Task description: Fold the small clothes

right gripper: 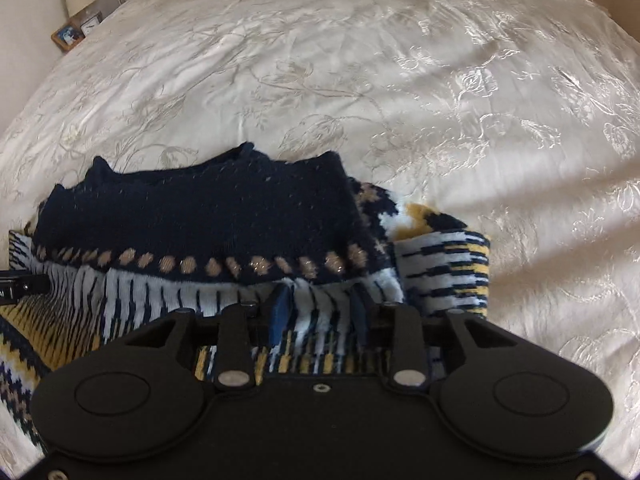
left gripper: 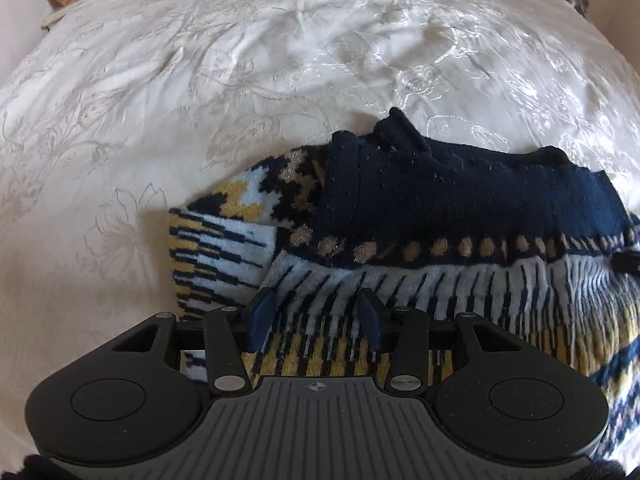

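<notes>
The bed (left gripper: 200, 80), under a white embroidered cover, is serving as the folding surface. The patterned knit sweater (left gripper: 440, 208) is lying near its close edge, sleeves apparently already folded inward, navy collar end pointing away. The left tongs (left gripper: 316, 316) and right tongs (right gripper: 320, 308) are each standing parted over the striped hem, fabric running between the fingers without being pinched, probably readying a hem-to-collar fold. No readable writing is showing anywhere; sweater labels are hidden.

patterned navy sweater (left gripper: 440, 216) folded on bed
</notes>
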Demonstrator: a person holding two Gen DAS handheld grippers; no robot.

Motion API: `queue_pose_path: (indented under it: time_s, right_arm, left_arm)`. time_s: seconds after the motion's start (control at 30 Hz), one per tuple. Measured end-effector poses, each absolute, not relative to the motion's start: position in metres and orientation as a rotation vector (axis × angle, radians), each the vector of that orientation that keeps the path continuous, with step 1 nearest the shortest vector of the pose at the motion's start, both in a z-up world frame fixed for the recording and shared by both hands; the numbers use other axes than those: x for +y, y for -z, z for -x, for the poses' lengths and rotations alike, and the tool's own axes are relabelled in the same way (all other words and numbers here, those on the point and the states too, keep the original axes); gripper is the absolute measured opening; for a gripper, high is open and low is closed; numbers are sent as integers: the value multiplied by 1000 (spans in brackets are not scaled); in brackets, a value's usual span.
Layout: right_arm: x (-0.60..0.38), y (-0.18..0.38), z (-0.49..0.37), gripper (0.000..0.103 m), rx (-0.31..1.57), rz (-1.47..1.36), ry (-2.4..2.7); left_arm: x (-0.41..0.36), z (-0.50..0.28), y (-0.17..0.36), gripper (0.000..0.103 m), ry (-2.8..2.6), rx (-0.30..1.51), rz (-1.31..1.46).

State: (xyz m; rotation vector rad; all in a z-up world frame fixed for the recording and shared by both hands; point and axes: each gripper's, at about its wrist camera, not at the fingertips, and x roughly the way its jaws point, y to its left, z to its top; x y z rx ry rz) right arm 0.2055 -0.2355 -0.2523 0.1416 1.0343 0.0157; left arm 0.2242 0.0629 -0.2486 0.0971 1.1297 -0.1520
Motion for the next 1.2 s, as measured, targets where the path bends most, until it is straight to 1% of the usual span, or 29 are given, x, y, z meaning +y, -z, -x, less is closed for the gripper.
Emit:
queue_pose_path:
  time_s: [0.03, 0.07, 0.13, 0.27, 0.37, 0.5, 0.6, 0.93, 1.2]
  right_arm:
    - [-235, 249, -205, 42, 1032, -131, -17]
    - [-233, 244, -201, 46, 1028, -122, -16]
    - [-227, 231, -192, 50, 987, -107, -17]
    - [-212, 220, -182, 53, 931, -62, -27]
    - [-209, 223, -183, 53, 944, -94, -17]
    - [-212, 228, -182, 53, 967, -123, 1]
    - [-215, 229, -178, 53, 972, -129, 5]
    - [-215, 228, -159, 53, 989, -123, 2]
    - [-211, 237, -137, 54, 1035, -84, -3]
  left_arm:
    - [61, -223, 242, 45, 150, 1123, -109]
    - [59, -220, 234, 45, 148, 1102, -112]
    - [52, -213, 215, 45, 177, 1051, -99]
    - [18, -218, 197, 45, 264, 1015, -104]
    - [-16, -228, 209, 45, 340, 1024, -118]
    - [-54, -235, 249, 46, 304, 1080, -241]
    - [-58, -240, 264, 51, 267, 1088, -227]
    - [-55, -250, 243, 51, 242, 1180, -215]
    - [-41, -222, 226, 51, 232, 1212, -210]
